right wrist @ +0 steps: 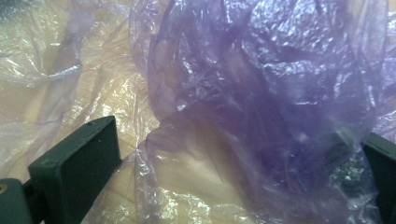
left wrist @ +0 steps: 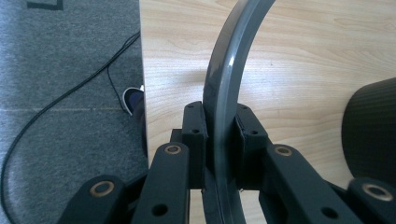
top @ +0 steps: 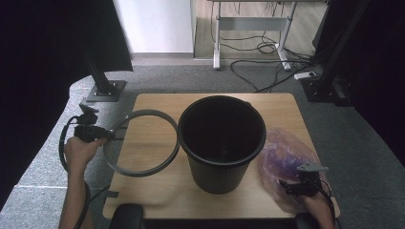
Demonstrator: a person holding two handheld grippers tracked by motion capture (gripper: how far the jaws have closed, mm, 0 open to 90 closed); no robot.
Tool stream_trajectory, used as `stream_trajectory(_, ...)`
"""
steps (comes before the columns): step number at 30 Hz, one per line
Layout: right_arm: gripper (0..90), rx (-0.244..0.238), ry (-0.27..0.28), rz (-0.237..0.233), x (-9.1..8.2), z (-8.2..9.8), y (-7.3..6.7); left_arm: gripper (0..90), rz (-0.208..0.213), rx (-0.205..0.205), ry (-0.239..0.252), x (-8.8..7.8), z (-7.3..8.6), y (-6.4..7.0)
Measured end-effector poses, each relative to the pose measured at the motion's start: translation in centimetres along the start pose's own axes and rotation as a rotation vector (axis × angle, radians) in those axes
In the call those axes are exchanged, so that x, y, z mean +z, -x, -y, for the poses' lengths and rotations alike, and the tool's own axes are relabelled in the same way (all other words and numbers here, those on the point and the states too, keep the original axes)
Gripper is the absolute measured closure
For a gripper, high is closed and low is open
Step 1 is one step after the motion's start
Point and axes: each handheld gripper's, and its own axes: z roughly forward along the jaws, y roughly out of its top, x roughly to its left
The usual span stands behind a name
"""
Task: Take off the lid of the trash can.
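**A:** Grey ring (top: 141, 143) first, at the left. How much of it can you make out?

**B:** In the high view, the whole loop: it lies over the left half of the wooden table (top: 157, 191), with its left arc past the table edge and its right arc right against the black bin (top: 222, 143). Whether ring and bin actually touch, I cannot tell. In the left gripper view the ring is cut off at top and bottom.

**A:** Left hand?

**B:** The left hand (top: 82, 151) comes in from the bottom, forearm roughly upright in the frame, left gripper (top: 113, 135) pointing right toward the table. Its jaws are clamped on the ring's left arc; the left gripper view has the band (left wrist: 219, 116) running straight up between the two pads, both pressed against it.

**A:** Bin?

**B:** Upright at table centre, mouth open, inside too dark to read. Its ribbed wall (left wrist: 373, 135) shows at the right edge of the left gripper view.

**A:** Right side?

**B:** Purple plastic bag (top: 286, 164) crumpled at the table's right edge, just beside the bin. The right hand (top: 317, 207) is cut off by the frame bottom. The right gripper (top: 292, 185) points left into the bag. In the right gripper view the jaws stand wide apart, with the film (right wrist: 261, 102) bunched between them and partly veiling the right jaw. No pad presses on it.
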Motion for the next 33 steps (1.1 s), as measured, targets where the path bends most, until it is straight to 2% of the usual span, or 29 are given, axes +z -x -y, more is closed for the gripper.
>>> stream_trajectory(9,0.5,0.000,0.000,0.000,0.0,0.0,0.0,77.4,-0.024,0.002,0.015,4.2,1.5,-0.4)
stream_trajectory(13,0.4,-0.002,0.000,0.000,0.0,0.0,0.0,77.3,-0.045,-0.004,0.000,6.2,2.2,-0.5)
stream_trajectory(19,0.3,-0.003,0.000,-0.001,0.0,0.0,0.0,77.2,-0.032,-0.018,-0.003,8.8,3.3,-0.8)
stream_trajectory(22,0.3,-0.003,0.000,-0.001,0.0,0.0,0.0,77.1,-0.038,-0.016,-0.002,9.9,3.8,-0.9)
stream_trajectory(27,0.2,-0.001,-0.001,-0.002,0.0,0.0,0.0,77.0,-0.082,0.020,0.011,11.3,4.6,-0.4)
stream_trajectory(30,0.2,-0.001,-0.001,-0.002,0.0,0.0,0.0,76.9,-0.091,0.035,0.027,12.1,5.0,-0.1)
stream_trajectory(33,0.1,-0.001,0.000,-0.003,0.0,0.0,0.0,76.2,-0.108,0.057,0.055,12.3,5.2,0.3)
